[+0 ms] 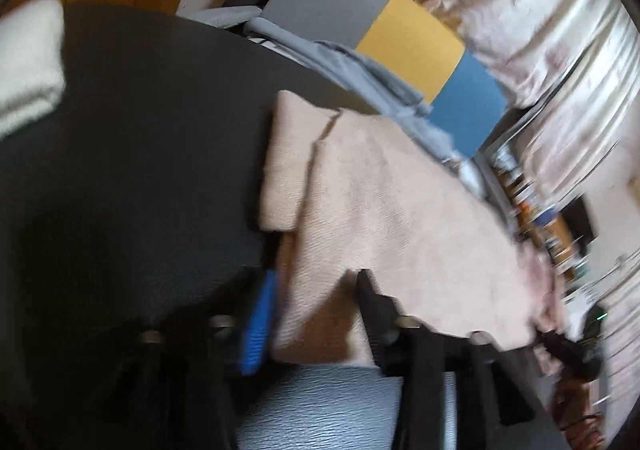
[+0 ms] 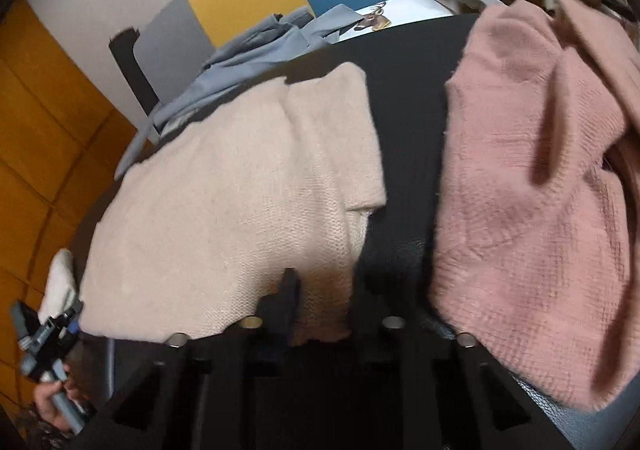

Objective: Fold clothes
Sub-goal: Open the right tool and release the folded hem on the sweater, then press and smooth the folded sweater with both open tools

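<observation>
The beige sweater (image 2: 240,185) lies flat on the dark desk (image 1: 132,153), long axis running from near edge to far edge. The left gripper (image 1: 316,290) and right gripper (image 2: 320,282) each clench its near hem between their fingers. Bare desk lies to its left; a pink garment (image 2: 532,201) lies just beside it, apart, toward the right edge.

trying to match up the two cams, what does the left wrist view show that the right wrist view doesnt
Only the left wrist view shows the folded white towel on the far side of the dark table. Only the right wrist view shows the pink sweater and the left gripper at the beige sweater's corner. Both show the beige sweater on the table, the grey garment behind it and the grey, yellow and blue panels.
</observation>
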Motion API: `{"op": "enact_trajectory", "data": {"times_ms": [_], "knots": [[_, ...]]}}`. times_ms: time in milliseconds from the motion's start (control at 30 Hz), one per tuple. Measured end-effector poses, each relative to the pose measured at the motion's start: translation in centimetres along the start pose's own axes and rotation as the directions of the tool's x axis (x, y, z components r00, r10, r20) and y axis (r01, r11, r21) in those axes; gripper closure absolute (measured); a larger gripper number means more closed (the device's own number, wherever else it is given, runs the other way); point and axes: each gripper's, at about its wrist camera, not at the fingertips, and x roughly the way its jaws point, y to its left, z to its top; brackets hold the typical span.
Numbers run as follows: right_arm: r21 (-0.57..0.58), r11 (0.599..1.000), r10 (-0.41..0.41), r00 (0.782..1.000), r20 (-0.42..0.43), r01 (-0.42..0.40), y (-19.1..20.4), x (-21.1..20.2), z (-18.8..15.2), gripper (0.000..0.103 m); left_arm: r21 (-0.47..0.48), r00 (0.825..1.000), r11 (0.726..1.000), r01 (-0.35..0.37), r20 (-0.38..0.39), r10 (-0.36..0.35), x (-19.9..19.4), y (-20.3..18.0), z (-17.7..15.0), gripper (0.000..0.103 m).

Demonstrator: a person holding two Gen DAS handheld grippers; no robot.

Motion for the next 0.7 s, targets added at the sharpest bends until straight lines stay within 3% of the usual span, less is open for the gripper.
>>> {"op": "enact_trajectory", "data": {"times_ms": [67,167,267,433,500,567,700], "knots": [[-0.009,1.000,0.005,1.000,-0.013,-0.006,0.2,0.0,0.1,0.088,0.001,1.000,1.000,-0.017,-0.017,0.017,-0.5,0.6,-0.2,0.096],[-0.006,0.999,0.045,0.999,-0.023,-0.046,0.3,-1.3,-0.1,0.090,-0.039,0.999,0.999,0.026,-0.041,-0.028,-2.5,2.7,-1.2,0.097],[-0.008,0.996,0.089,0.996,-0.033,-0.089,0.4,-3.4,-0.8,0.091,0.001,0.998,1.000,0.018,-0.055,-0.018,-4.8,3.5,-2.8,0.097],[-0.014,0.998,0.067,0.994,-0.085,-0.068,-0.5,-4.5,-2.9,0.090,0.067,0.998,0.998,0.006,-0.066,-0.001,-6.9,4.0,-4.7,0.092],[0.004,0.998,0.063,0.993,-0.101,-0.063,-1.2,-4.1,-3.4,0.089,0.045,0.997,0.999,-0.025,-0.078,0.028,-7.8,4.0,-4.6,0.091],[0.011,0.999,0.046,0.995,-0.087,-0.046,-1.6,-4.4,-3.5,0.078,0.033,0.995,0.995,-0.090,-0.039,0.092,-9.0,3.6,-4.1,0.090],[-0.041,0.999,0.008,0.995,0.104,-0.004,-0.4,-7.5,-1.3,0.072,0.104,0.982,0.985,-0.135,0.143,0.119,-11.1,0.0,-2.6,0.088]]}}
